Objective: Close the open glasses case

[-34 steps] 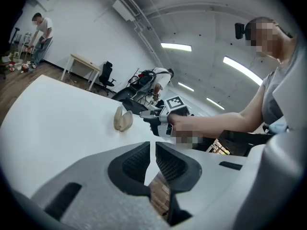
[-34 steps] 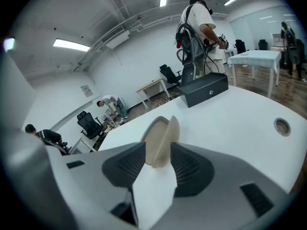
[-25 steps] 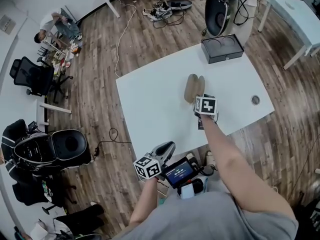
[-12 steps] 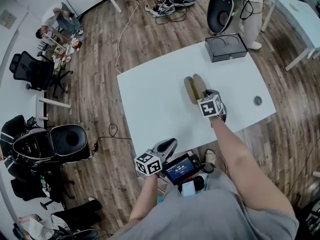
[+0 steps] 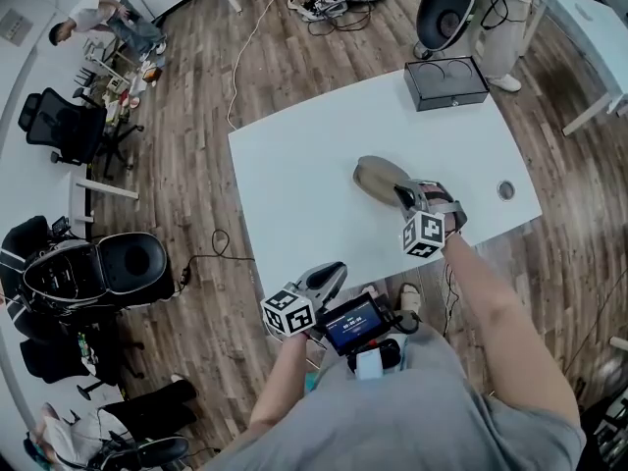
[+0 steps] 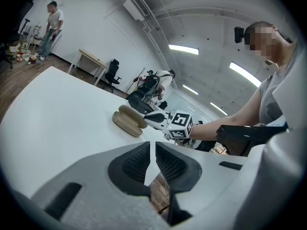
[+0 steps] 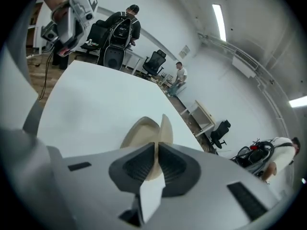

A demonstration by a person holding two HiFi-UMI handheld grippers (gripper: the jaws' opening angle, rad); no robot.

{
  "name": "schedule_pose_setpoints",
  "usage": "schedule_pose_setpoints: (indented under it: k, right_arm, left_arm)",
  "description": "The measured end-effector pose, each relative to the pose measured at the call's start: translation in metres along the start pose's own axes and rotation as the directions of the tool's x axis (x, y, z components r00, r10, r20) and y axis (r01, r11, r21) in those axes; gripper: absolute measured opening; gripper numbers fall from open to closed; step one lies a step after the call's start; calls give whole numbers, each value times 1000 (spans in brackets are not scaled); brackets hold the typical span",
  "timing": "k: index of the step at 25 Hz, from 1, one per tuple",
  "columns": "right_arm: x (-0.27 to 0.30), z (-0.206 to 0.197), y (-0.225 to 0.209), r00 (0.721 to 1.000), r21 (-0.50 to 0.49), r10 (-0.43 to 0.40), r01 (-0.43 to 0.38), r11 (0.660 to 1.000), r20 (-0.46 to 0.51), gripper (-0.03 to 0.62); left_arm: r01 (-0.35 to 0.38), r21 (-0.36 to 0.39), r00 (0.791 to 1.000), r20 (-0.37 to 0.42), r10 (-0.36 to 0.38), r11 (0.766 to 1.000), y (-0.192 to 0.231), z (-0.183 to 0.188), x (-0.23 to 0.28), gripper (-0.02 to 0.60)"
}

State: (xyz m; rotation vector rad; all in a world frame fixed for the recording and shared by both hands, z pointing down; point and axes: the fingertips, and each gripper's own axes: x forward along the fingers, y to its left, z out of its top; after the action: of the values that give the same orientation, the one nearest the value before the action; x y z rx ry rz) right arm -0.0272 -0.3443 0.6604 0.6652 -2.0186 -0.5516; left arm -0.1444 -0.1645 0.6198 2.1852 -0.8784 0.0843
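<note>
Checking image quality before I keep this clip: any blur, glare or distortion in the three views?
Head view: sharp, even light, room lines bowed; tan oval glasses case clear. Left gripper view: heavy fisheye, dark corners, bright ceiling strip lights. Right gripper view: same fisheye, case slightly soft.

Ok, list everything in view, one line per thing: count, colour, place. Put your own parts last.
table: one, white, middle of the wood floor.
glasses case: one, tan, on the table, lid partly raised.
box: one, black, on the table's far corner.
cable hole: one, grey, near the table's right edge.
office chair: one, black, floor at upper left.
bystander: one, white top, far upper left.
screen device: one, black with a blue screen, at the person's waist.
left gripper: one, grey, off the table's near edge, jaws together, empty.
right gripper: one, grey, over the table, jaws have just been closing and now pinch the case's lid edge.
</note>
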Motion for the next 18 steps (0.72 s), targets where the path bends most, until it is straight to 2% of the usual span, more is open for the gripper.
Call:
schedule_pose_setpoints:
  k: [7,12,18]
  right_arm:
    - [-5,-2,6,1000,98,9,-9,995,4,46]
    - [-5,1,4,1000,112,-8,9,994,-8,46]
    - [1,2,27,999,155,11,-5,988,-38,46]
  left_arm:
    - [5,-4,1000,0,-5,1000,-9,-13,3,21]
    - [11,-7,1000,4,-11,1000,-12,-8,7,21]
    - [14,-13,1000,7,-14,1000,-14,-14,1,21]
